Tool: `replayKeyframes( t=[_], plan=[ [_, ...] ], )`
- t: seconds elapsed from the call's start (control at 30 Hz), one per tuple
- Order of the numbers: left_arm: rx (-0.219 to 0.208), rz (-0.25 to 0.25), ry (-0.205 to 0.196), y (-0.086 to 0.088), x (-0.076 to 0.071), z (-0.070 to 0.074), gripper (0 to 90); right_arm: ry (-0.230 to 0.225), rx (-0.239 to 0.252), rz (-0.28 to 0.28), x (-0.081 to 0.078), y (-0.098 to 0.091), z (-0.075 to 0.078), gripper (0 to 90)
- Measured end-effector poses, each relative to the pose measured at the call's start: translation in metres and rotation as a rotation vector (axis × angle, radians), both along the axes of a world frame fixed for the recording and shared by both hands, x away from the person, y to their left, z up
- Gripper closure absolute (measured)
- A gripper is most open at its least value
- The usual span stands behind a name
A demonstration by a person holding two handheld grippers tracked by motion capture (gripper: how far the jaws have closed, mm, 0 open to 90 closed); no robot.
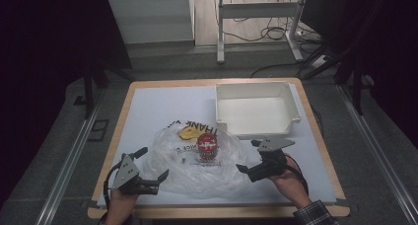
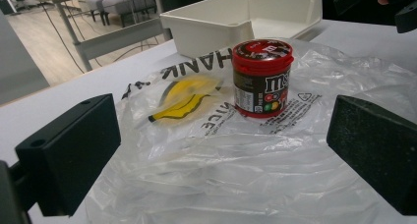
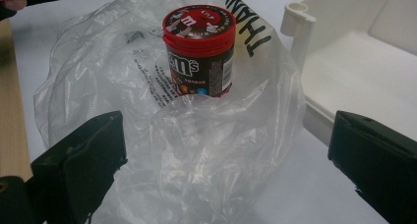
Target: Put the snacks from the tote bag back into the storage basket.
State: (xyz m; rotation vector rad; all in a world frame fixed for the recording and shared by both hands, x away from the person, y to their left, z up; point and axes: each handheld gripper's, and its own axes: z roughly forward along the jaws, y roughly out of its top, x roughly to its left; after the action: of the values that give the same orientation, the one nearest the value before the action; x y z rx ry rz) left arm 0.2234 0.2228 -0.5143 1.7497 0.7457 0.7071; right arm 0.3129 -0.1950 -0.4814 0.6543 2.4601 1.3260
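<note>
Inspection, taken left to right, with the candy jar (image 1: 207, 147) as reference. The jar stands upright, red lid on, on a clear plastic bag (image 1: 197, 166) that lies crumpled flat on the white table sheet (image 1: 148, 106). I cannot tell whether the jar sits on top of the film or inside it; the gripper views suggest it rests on top.

My left gripper (image 1: 150, 181) sits near-left of the jar, at the bag's near edge. Its jaws stand wide apart and hold nothing; in the left gripper view they frame bag film with the jar beyond. Just left of the jar, the bag's yellow printed face (image 2: 184, 98) and black lettering show through the film.

My right gripper (image 1: 246, 169) is near-right of the jar, at the bag's right margin, jaws likewise spread and empty. Behind and right of the jar stands an empty white bin (image 1: 256, 109), its near wall just beyond the bag.

Judgement: the step in hand appears to be taking hold of the bag on both sides. To do it well, I would lower each jaw pair onto a raised fold, not flat film, close fully before lifting, and take both sides level so the jar does not topple or roll. The film is slippery and thin; a shallow bite may slide out. I would keep the right gripper away from the bin's wall.
</note>
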Motion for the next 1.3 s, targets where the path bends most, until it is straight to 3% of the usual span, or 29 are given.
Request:
replayKeyframes(
  t=[0.33,0.83,1.13,1.3],
  plan=[
    [0.005,0.000,0.000,0.000,0.000,0.000,0.0,0.044,0.002,-0.005,0.008,0.011,0.001,1.1],
    [0.005,0.000,-0.003,0.000,0.000,0.000,0.0,0.069,-0.054,0.003,0.019,0.030,-0.004,1.3],
    [-0.050,0.003,-0.014,0.002,-0.001,0.002,0.0,0.097,-0.078,0.010,0.023,0.041,-0.004,1.4],
    [-0.048,0.008,-0.019,0.003,-0.002,0.002,0.0,0.125,-0.079,0.010,0.027,0.047,-0.005,1.4]
  ],
)
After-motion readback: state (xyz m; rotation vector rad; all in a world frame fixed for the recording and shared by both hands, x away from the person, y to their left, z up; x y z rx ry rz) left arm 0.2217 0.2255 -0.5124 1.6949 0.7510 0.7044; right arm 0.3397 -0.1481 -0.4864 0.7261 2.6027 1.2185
